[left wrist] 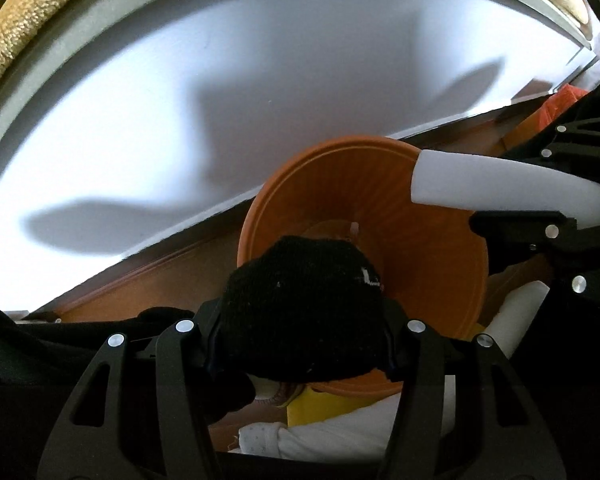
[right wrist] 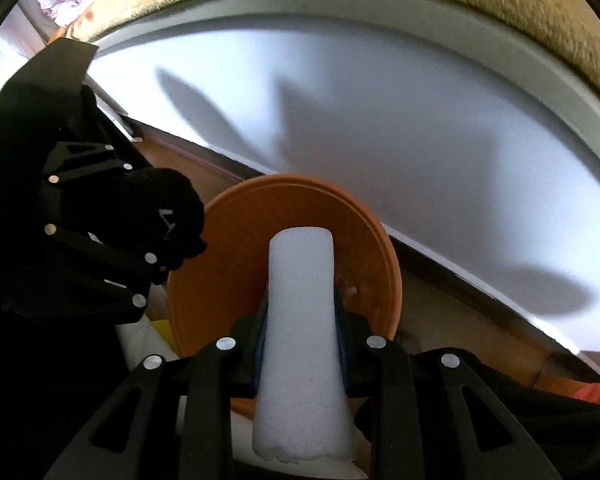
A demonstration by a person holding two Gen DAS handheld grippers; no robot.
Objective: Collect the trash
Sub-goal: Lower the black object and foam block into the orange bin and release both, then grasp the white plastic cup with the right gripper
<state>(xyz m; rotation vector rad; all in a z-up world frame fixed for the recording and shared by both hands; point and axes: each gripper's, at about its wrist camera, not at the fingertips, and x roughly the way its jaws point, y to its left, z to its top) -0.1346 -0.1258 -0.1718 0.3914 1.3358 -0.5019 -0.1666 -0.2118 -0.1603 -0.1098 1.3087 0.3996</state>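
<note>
My left gripper [left wrist: 300, 344] is shut on a crumpled black sock [left wrist: 300, 308], held in front of an orange bowl [left wrist: 380, 200]. My right gripper [right wrist: 302, 332] is shut on a white foam piece [right wrist: 300, 320] that stands upright between its fingers, also in front of the orange bowl [right wrist: 300, 208]. In the left wrist view the right gripper [left wrist: 500, 216] and the foam piece [left wrist: 480, 188] come in from the right. In the right wrist view the left gripper [right wrist: 156, 256] and the sock [right wrist: 168, 216] show at the left.
A white board [left wrist: 260, 100] with a grey rim lies behind the bowl, with tan carpet [left wrist: 40, 32] past it. White cloth [left wrist: 324, 436] and something yellow [left wrist: 320, 404] lie below the bowl. An orange item [left wrist: 564, 104] sits far right.
</note>
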